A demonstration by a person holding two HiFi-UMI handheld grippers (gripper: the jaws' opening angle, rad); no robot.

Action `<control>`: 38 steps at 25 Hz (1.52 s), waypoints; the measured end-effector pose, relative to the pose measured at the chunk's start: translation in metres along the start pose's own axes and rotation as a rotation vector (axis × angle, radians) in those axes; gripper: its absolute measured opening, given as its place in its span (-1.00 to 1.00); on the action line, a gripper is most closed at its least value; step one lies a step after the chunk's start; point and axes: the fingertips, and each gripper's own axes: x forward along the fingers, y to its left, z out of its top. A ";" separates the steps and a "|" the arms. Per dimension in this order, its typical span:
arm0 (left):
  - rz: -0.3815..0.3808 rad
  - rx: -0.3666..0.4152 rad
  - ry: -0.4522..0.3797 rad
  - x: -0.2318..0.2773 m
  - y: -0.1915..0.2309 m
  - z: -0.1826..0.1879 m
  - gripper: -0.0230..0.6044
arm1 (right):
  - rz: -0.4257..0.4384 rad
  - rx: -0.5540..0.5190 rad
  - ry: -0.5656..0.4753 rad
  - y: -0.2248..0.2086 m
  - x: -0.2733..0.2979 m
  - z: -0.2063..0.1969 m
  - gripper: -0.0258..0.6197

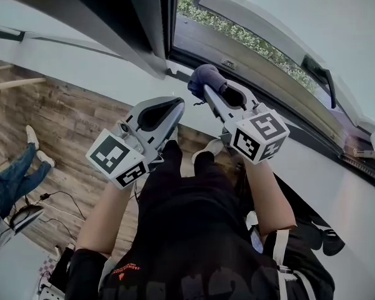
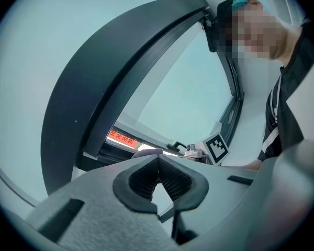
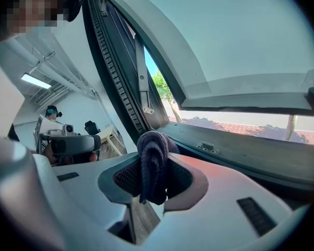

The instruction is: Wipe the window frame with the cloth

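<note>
Head view: the right gripper [image 1: 214, 91] reaches up and forward to the lower rail of the dark window frame [image 1: 312, 131]. A dark blue cloth [image 1: 204, 77] is bunched at its tip, just beside the rail near the corner of the opening. The wad juts past the tips toward the frame, its long axis in line with the gripper. The left gripper [image 1: 169, 108] hangs lower and to the left, apart from the frame, over a white wall and a plank floor [image 1: 56, 124]. Another person's jeans-clad legs [image 1: 15, 174] show at the left edge.

Left gripper view: the left gripper [image 2: 158, 161] has its fingers [image 2: 138, 179] pressed together at the tips with nothing between them. Beyond them curves the black frame [image 2: 120, 72], and the right gripper's marker cube [image 2: 217, 147] shows. The grip on the cloth cannot be read here.

Right gripper view: the right gripper [image 3: 154, 156] has its fingers [image 3: 123, 179] pinching the cloth [image 3: 154, 163]. The cloth is folded into a roll lying lengthwise along them, its rounded end rising above the tips. Only this view shows the frame's lower rail [image 3: 240, 150] straight ahead, a ribbed black strip [image 3: 112, 72] and greenery [image 3: 159, 82] outside.
</note>
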 end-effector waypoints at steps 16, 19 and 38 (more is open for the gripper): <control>0.038 0.001 -0.023 -0.019 0.018 0.012 -0.87 | 0.039 -0.019 0.011 0.020 0.034 0.010 -0.61; 0.042 -0.001 -0.026 -0.024 0.022 0.013 -0.87 | 0.047 -0.021 0.015 0.026 0.043 0.012 -0.61; 0.052 0.005 -0.028 -0.029 0.020 0.014 -0.87 | 0.070 -0.002 0.000 0.035 0.060 0.015 -0.61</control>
